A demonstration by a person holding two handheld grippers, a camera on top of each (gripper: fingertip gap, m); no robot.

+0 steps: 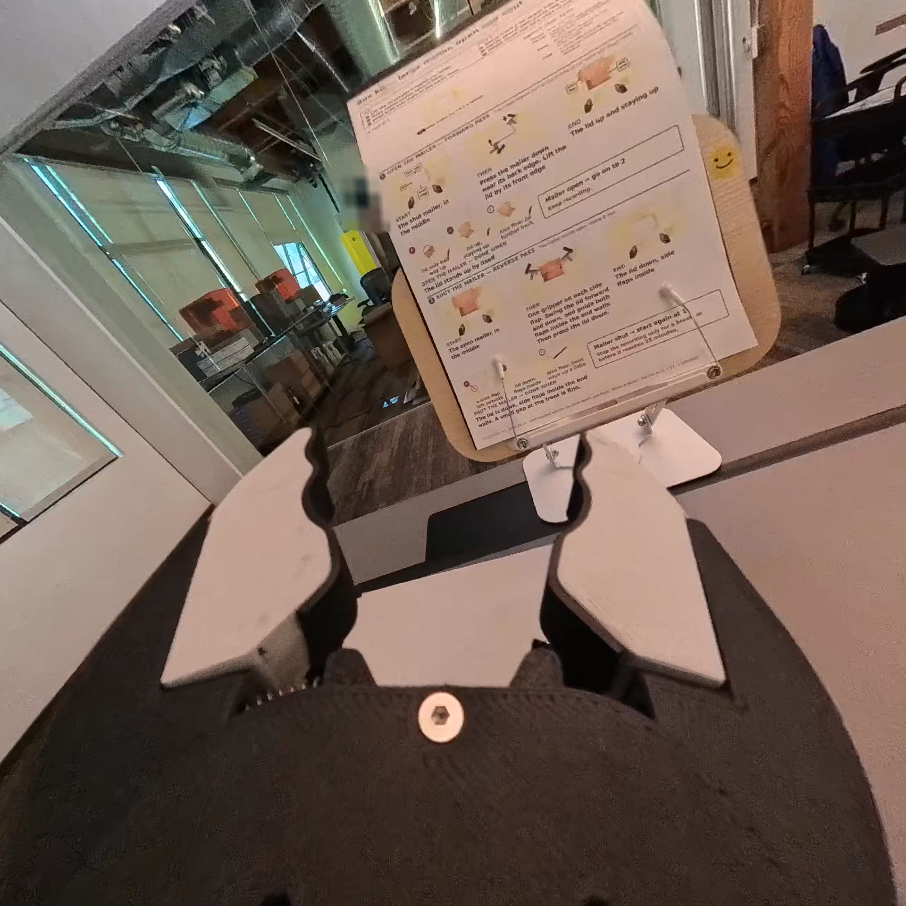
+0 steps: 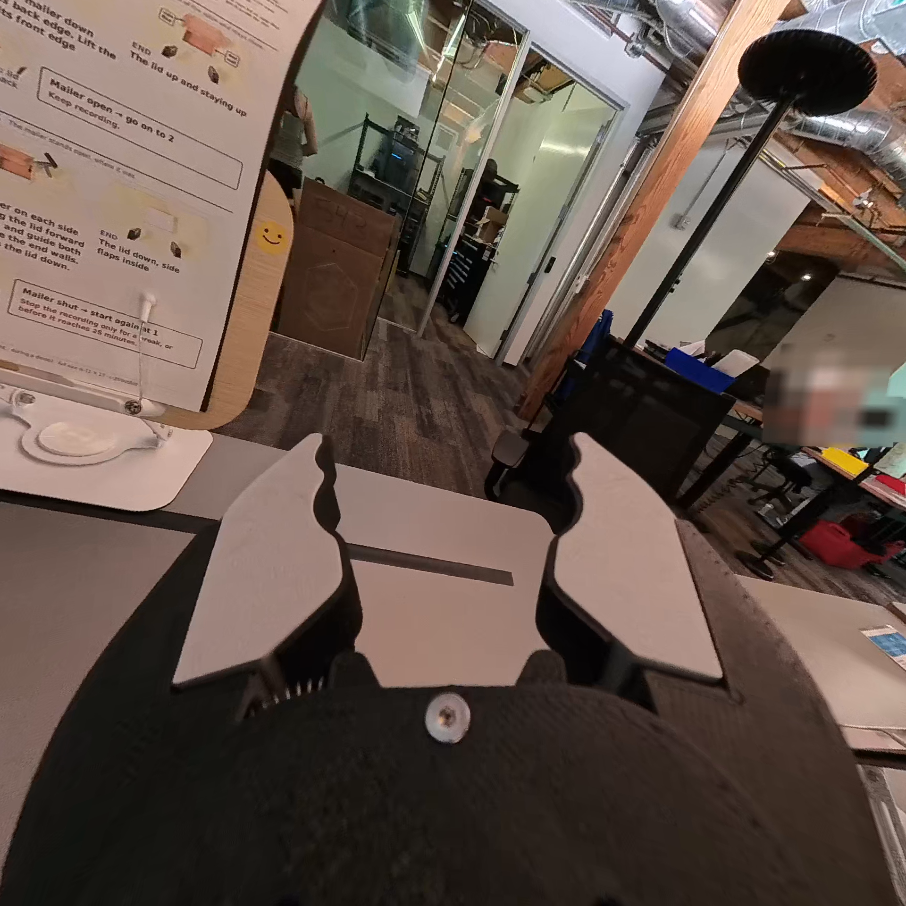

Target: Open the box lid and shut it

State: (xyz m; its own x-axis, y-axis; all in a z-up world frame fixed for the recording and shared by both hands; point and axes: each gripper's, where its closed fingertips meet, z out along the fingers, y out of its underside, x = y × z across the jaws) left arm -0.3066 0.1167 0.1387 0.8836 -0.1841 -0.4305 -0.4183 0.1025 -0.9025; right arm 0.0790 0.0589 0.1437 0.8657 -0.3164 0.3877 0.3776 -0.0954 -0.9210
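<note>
No box shows in either view. My left gripper [image 1: 448, 456] is open and empty, held above the grey table [image 1: 794, 564] and pointing at an instruction sheet on a stand [image 1: 554, 235]. My right gripper [image 2: 448, 456] is open and empty too, held above the far edge of the grey table [image 2: 441, 613], with the floor beyond. Each gripper has grey fingers with wavy black pads.
The sheet stand has a white base [image 1: 676, 453] at the back of the table; it also shows at the left of the right wrist view [image 2: 113, 470]. A dark seam [image 2: 431, 564] crosses the table. Papers [image 2: 877, 652] lie at the right. Beyond are carpet, glass walls, a wooden post [image 2: 652, 196] and desks.
</note>
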